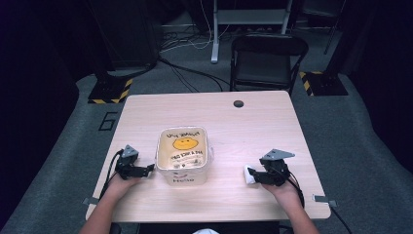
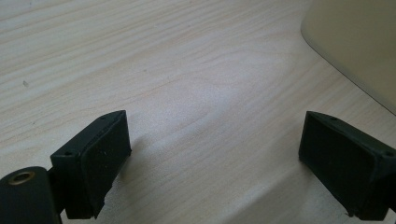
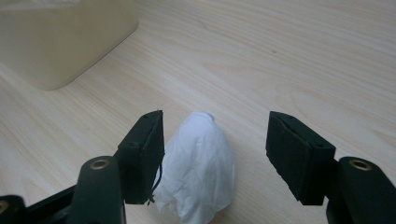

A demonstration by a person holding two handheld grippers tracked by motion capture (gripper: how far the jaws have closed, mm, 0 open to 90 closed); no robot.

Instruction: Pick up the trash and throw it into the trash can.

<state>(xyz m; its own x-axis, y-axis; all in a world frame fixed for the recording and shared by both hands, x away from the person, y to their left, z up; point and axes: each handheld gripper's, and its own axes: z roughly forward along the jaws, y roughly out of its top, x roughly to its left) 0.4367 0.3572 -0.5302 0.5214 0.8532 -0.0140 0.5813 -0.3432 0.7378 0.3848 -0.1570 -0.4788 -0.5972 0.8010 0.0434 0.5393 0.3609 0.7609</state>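
We held the right gripper low over the table, its jaws partly open with a crumpled white tissue between them. The tissue lay on the wood near the table's right front, touching the one jaw at the left of the right gripper view, while a gap stood between it and the other, so nothing was clamped. Our left gripper rested just beside the cream tub with its yellow smiley lid, jaws wide apart over bare wood, holding nothing.
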